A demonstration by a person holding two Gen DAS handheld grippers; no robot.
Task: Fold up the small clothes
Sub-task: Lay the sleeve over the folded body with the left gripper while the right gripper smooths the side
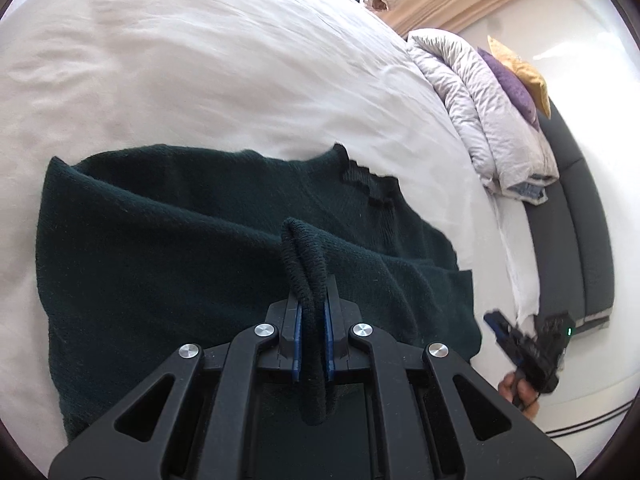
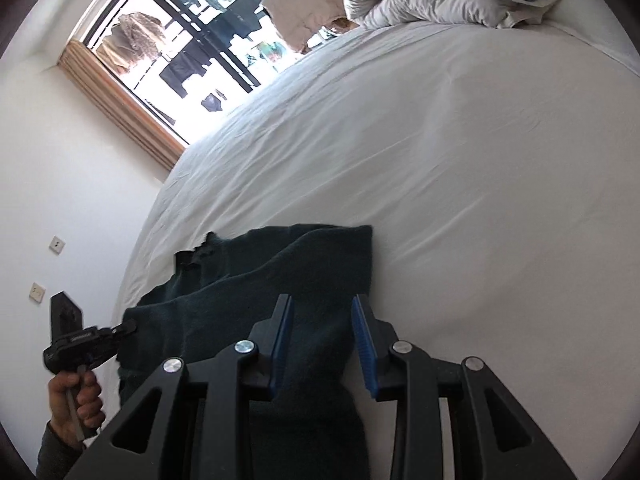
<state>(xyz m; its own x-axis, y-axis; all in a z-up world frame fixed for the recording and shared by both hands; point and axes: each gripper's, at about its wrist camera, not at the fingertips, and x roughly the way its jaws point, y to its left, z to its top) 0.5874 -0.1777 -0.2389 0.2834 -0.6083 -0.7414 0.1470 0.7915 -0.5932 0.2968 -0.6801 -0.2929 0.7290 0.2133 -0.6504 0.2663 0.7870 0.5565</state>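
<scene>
White bed (image 2: 440,160), dark green sweater (image 1: 180,240) on it; left gripper (image 1: 312,320) pinching its ribbed edge; right gripper (image 2: 322,344) jaws apart over the knit.

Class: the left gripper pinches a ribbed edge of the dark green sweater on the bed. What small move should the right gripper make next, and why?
Probably close the right gripper: its jaws stand open over the dark green sweater, gripping nothing, while the left gripper already clamps the ribbed edge.
</scene>
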